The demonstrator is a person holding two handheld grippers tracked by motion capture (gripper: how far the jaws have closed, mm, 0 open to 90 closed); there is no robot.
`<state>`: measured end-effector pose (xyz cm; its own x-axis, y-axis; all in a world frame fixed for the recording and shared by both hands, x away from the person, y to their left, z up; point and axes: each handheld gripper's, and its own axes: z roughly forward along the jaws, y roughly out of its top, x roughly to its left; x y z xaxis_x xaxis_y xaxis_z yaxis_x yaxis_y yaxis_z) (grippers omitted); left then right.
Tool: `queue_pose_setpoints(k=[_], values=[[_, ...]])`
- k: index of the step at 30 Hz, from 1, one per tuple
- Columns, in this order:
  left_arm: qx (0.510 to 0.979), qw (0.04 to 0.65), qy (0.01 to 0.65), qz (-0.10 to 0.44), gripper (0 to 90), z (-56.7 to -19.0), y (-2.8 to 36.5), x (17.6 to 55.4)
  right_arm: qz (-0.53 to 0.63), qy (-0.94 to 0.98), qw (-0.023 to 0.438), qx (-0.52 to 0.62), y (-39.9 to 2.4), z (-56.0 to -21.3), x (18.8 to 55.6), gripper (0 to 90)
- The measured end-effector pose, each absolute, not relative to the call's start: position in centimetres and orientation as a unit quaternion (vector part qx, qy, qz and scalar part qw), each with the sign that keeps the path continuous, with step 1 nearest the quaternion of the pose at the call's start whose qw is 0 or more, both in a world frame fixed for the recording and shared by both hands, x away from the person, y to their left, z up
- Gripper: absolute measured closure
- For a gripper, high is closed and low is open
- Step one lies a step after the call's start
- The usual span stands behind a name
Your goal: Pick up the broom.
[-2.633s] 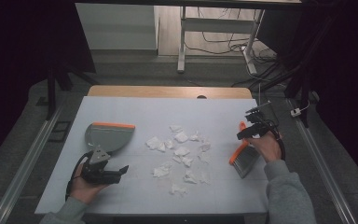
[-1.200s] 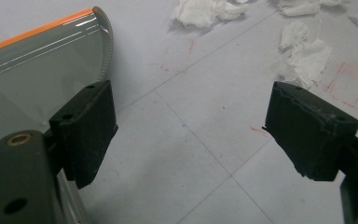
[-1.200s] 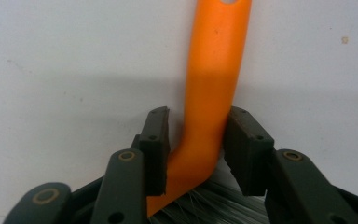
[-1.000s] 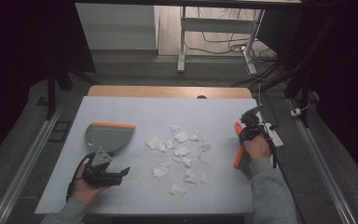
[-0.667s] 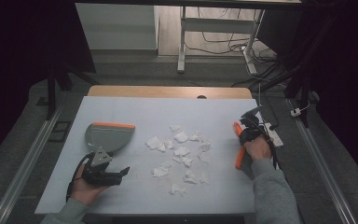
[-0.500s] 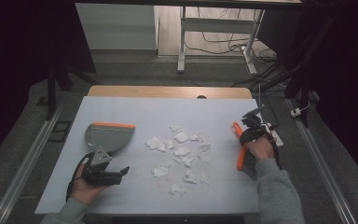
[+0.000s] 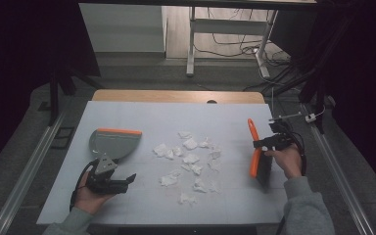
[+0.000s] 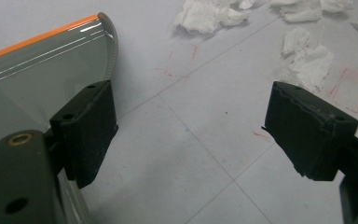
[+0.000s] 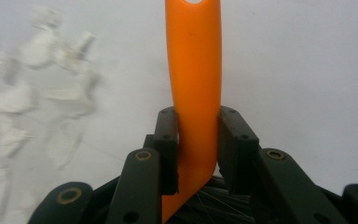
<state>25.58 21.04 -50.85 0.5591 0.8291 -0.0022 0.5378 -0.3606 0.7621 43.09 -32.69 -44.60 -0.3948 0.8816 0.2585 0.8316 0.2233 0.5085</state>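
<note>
Right tongs [image 7: 269, 143]: clamped on the brush [image 7: 253, 149] handle, right of the paper scraps [image 7: 191, 159].
Left tongs [image 7: 115, 182]: spread, empty, beside the dustpan [image 7: 115, 142], left of the scraps.
Risk: an unheld dustpan may slide on the desk [image 7: 142, 110] once the brush pushes scraps against it.

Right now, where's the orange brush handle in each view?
High view: the orange brush handle stands right of the paper scraps, held in the right gripper.
Left gripper view: I can't find the handle among what's visible.
Right gripper view: centre, rising between the jaws.
Shared landmark: the paper scraps, at upper right in the left gripper view and at left in the right gripper view.
</note>
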Motion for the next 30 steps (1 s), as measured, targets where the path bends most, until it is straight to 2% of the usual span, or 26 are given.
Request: queue_pose_setpoints(k=[15,23,30], values=[[0.801,0.376,0.424,0.193,17.5,-50.6,20.5,26.0,0.403,0.754,0.016,0.518,-32.9,-42.7,41.1,71.3],[0.798,0.387,0.421,0.191,17.5,-50.1,19.9,26.2,0.459,0.739,0.009,0.492,-31.4,-42.0,40.4,71.3],[0.802,0.403,0.399,0.184,17.7,-49.1,17.9,26.4,0.497,0.726,0.010,0.476,-28.9,-41.5,39.7,71.2]])
